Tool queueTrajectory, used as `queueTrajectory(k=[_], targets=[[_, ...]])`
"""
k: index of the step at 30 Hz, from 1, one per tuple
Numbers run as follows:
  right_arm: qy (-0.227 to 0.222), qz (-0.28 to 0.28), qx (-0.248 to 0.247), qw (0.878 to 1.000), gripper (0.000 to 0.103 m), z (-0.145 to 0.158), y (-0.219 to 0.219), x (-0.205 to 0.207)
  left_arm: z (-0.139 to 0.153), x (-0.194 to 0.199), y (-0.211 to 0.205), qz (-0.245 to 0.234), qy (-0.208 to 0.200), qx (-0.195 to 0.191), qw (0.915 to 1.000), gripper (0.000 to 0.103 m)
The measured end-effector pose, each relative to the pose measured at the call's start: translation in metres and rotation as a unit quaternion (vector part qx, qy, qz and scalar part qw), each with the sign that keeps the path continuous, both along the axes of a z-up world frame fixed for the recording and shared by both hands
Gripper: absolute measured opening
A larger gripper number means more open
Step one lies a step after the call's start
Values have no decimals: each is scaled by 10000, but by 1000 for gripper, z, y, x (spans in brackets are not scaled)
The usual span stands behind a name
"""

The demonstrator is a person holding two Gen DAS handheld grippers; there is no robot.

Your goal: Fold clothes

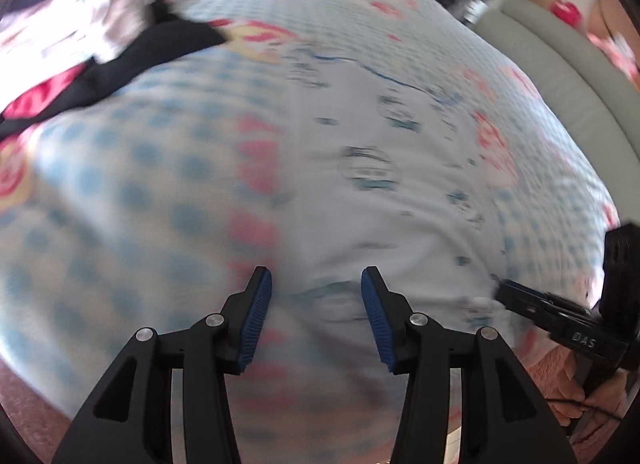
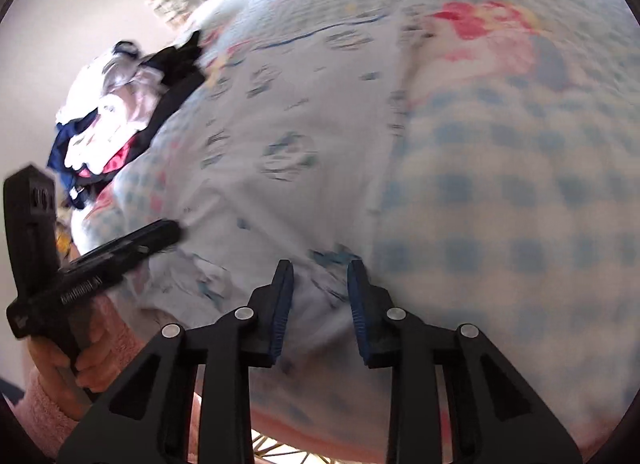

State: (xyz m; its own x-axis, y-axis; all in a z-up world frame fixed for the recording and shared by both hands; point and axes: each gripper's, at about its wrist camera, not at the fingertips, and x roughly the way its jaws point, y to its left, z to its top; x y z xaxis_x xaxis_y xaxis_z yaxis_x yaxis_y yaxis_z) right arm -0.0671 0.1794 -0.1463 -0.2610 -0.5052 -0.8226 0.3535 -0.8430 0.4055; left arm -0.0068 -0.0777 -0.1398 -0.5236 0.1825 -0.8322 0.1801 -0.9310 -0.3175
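Pale printed garment point(image 1: 360, 168), spread flat mid-frame on a blue-checked floral bedcover point(image 1: 132, 192). Left gripper point(image 1: 316, 304): jaws spread above the garment's near edge, nothing between them; right gripper point(image 2: 320, 306): jaws partly spread over the same cloth, not pinching it. Heap of unfolded clothes point(image 2: 116, 120), left of frame.

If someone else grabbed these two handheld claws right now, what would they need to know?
Left gripper: jaws open, nothing between them, over the pale printed garment.
Right gripper: jaws apart, at the garment's near edge; blur hides whether it pinches cloth.
The garment lies spread on the checked bedspread; a pile of clothes waits at the far side.
Done: garment laid out.
Left: fold it, then the pile.
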Motion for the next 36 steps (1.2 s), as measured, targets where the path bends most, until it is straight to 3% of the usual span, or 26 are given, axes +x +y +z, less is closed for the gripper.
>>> queueTrajectory(k=[4, 7, 9, 11, 13, 18, 23, 28, 32, 36], targets=[[-90, -92, -342, 9993, 34, 9, 7, 7, 9, 11, -3, -38, 155, 324, 9993, 49], [177, 164, -284, 9993, 41, 17, -3, 21, 13, 15, 9, -310, 281, 470, 9980, 51], [115, 312, -198, 9993, 42, 12, -11, 25, 8, 13, 17, -431, 174, 529, 9975, 51], [2, 359, 124, 9993, 42, -2, -15, 28, -3, 11, 24, -534, -140, 320, 9980, 51], [-42, 278, 116, 9995, 40, -5, -10, 29, -8, 15, 25, -579, -292, 59, 9979, 51], [0, 46, 115, 9999, 42, 2, 5, 32, -5, 28, 10, -334, -191, 397, 9985, 51], [-63, -244, -247, 9994, 42, 8, 22, 33, -3, 26, 14, -336, 37, 678, 9971, 51], [-238, -109, -162, 9995, 44, 1, 19, 35, -13, 21, 11, 65, -425, 20, 9991, 51], [-327, 2, 207, 9993, 44, -3, 13, 41, -2, 29, -9, 277, -202, 421, 9985, 51], [-181, 6, 186, 9997, 46, 6, 13, 42, 2, 28, -15, 315, 49, 711, 9970, 52]])
